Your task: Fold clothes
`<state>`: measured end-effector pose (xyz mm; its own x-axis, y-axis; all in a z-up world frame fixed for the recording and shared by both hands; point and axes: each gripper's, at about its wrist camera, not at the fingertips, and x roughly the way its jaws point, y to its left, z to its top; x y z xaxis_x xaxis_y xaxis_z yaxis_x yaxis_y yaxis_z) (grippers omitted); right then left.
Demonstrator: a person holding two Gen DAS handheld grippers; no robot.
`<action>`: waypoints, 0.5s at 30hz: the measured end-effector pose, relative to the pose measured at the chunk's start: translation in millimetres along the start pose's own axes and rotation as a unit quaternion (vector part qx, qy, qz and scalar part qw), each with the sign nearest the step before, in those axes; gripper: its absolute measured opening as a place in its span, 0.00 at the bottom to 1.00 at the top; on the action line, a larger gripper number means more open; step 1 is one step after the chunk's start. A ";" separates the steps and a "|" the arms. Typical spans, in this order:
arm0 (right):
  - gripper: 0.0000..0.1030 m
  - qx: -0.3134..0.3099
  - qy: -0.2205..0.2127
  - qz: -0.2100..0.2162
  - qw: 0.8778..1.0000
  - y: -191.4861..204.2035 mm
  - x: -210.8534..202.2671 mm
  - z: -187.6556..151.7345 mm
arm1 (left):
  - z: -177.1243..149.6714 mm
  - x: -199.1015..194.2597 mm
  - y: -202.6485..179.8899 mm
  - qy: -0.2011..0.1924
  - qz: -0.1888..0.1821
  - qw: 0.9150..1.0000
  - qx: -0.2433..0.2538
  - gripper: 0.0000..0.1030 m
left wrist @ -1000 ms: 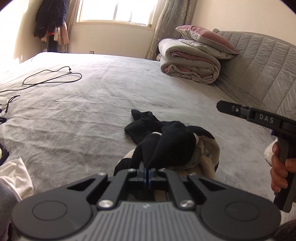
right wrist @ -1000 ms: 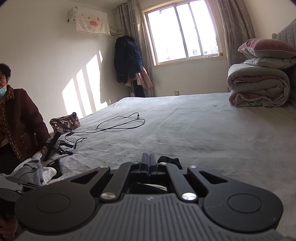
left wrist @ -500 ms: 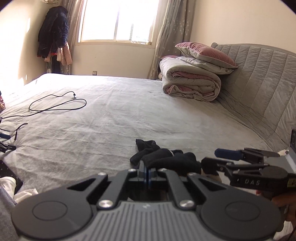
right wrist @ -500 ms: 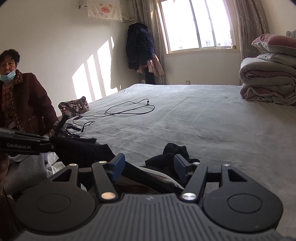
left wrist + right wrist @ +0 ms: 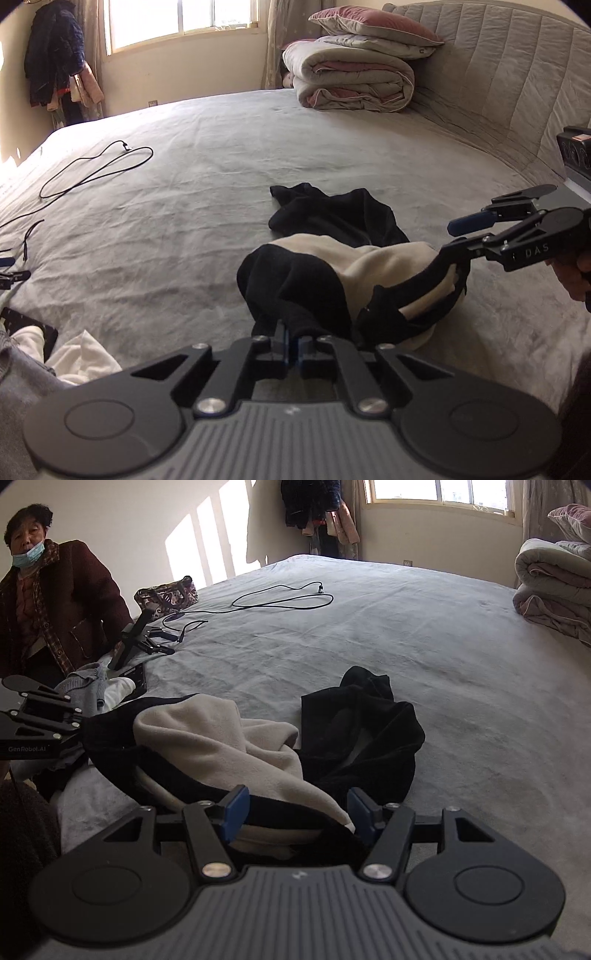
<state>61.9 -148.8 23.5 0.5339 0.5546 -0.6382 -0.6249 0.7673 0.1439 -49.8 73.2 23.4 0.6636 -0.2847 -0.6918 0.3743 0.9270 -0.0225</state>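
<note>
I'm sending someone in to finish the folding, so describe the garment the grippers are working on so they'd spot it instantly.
On the big grey bed, look at the near edge, well in front of the rolled quilt by the headboard. The garment lies crumpled there, black outside with a cream fleecy lining showing. The pale clothes at the bed's corner have no black.

Bright daylight from the window (image 5: 177, 22), glare patches on the wall (image 5: 207, 546), fisheye-bent edges.

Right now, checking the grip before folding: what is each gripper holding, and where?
Left gripper pinches the black garment's near edge; right gripper holds nothing.
</note>
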 end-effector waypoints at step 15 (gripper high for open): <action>0.52 -0.067 0.044 -0.005 0.997 -8.1 -11.7 -21.4 | -3.2 -25.3 -19.2 -0.060 -0.079 0.992 0.075 0.23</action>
<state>48.6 -168.4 13.6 0.4922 0.5129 -0.7033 -0.6942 0.7187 0.0383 -75.8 63.5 39.0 0.6582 -0.4588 -0.5969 0.5663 0.8242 -0.0089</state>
